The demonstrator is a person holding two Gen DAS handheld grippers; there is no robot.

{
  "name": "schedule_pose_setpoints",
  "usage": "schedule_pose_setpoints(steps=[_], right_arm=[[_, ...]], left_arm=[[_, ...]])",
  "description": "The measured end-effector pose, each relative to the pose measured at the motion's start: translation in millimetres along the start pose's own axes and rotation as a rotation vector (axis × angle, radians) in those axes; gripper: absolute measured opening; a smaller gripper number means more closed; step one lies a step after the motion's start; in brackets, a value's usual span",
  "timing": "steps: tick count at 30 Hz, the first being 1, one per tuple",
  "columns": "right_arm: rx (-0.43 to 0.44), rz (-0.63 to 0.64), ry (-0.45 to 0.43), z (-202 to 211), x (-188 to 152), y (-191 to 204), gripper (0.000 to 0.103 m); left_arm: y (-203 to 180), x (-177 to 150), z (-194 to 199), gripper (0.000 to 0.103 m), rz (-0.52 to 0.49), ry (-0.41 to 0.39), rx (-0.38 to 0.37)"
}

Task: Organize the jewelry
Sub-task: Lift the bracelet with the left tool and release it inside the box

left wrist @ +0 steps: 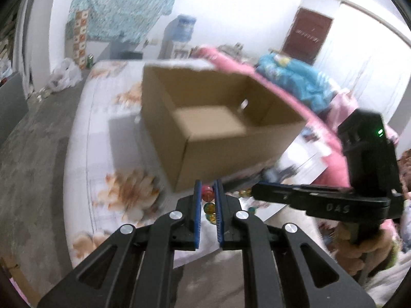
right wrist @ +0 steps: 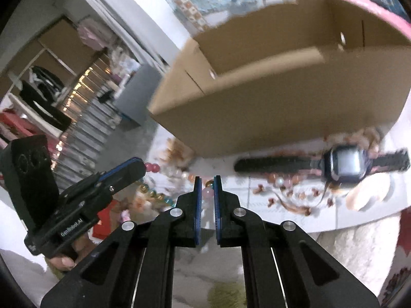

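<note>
The cardboard box ahead of both tools is empty. The left tool and right tool each pinch a bead string; a watch lies right of the right tool, unsorted.

open box ahead, clutter at its foot
the cardboard box stands open-topped with bare room inside; its near wall blocks a level approach, and the watch and loose beads crowd the bed before it.
</note>
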State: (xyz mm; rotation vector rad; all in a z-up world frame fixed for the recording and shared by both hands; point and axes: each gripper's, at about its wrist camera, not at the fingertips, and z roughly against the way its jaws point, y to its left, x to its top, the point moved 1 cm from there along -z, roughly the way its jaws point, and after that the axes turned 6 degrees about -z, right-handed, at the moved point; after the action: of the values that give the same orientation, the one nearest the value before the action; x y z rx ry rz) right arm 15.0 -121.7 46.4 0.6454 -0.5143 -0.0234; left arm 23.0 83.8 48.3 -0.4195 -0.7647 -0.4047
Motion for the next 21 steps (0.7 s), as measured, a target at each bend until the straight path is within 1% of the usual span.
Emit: schedule_pose_setpoints(steps=[3, 5, 6, 8, 9, 11, 12, 14, 15, 17, 18, 19, 21], right_arm=[[0.041, 0.032, -0.042, 17.2, 22.5, 9.8, 0.007], [0.070, 0.064, -0.071, 28.8, 49.4, 15.5, 0.007], [0.079, 0.072, -0.074, 29.2, 58.5, 17.2, 0.007], [0.104, 0.085, -0.063, 26.4, 92.0, 15.2, 0.007], [0.105, 0.084, -0.041, 19.6, 109.6, 11.8, 0.007], [0.113, 0.072, 0.005, 0.5, 134.7, 4.0, 0.007], [0.102, 0.059, 0.049, -15.3, 152.3, -3.3, 0.007], [0.096, 0.043, 0.119, -37.1, 171.6, -13.4, 0.007], [0.074, 0.026, 0.168, -57.0, 183.6, -22.0, 0.007], [0.036, 0.015, 0.237, -83.8, 197.5, -33.9, 0.007], [0.025, 0.008, 0.254, -90.0, 202.6, -35.8, 0.007], [0.014, 0.001, 0.291, -107.8, 210.6, -41.6, 0.007], [-0.012, -0.011, 0.321, -126.7, 221.6, -47.8, 0.007]], left_arm=[[-7.1, 30.5, 11.1, 0.009, -0.017, -0.044, -0.028], [-9.6, 57.2, 13.0, 0.009, -0.031, -0.066, -0.026], [-9.8, 69.1, 11.6, 0.009, -0.038, -0.070, -0.019], [-7.4, 96.5, 1.0, 0.009, -0.052, -0.067, 0.008], [-6.0, 107.0, -6.5, 0.009, -0.059, -0.062, 0.016], [2.7, 128.1, -32.0, 0.009, -0.049, -0.017, 0.034], [7.6, 135.2, -45.7, 0.009, -0.040, 0.015, 0.041], [21.2, 146.9, -76.6, 0.009, -0.022, 0.075, 0.060], [27.0, 151.2, -92.6, 0.009, -0.019, 0.111, 0.076], [36.2, 155.3, -122.2, 0.009, -0.011, 0.176, 0.103], [39.6, 156.8, -131.5, 0.009, -0.011, 0.196, 0.110], [41.3, 157.5, -139.9, 0.009, -0.015, 0.212, 0.116], [44.9, 156.9, -158.4, 0.009, -0.030, 0.258, 0.153]])
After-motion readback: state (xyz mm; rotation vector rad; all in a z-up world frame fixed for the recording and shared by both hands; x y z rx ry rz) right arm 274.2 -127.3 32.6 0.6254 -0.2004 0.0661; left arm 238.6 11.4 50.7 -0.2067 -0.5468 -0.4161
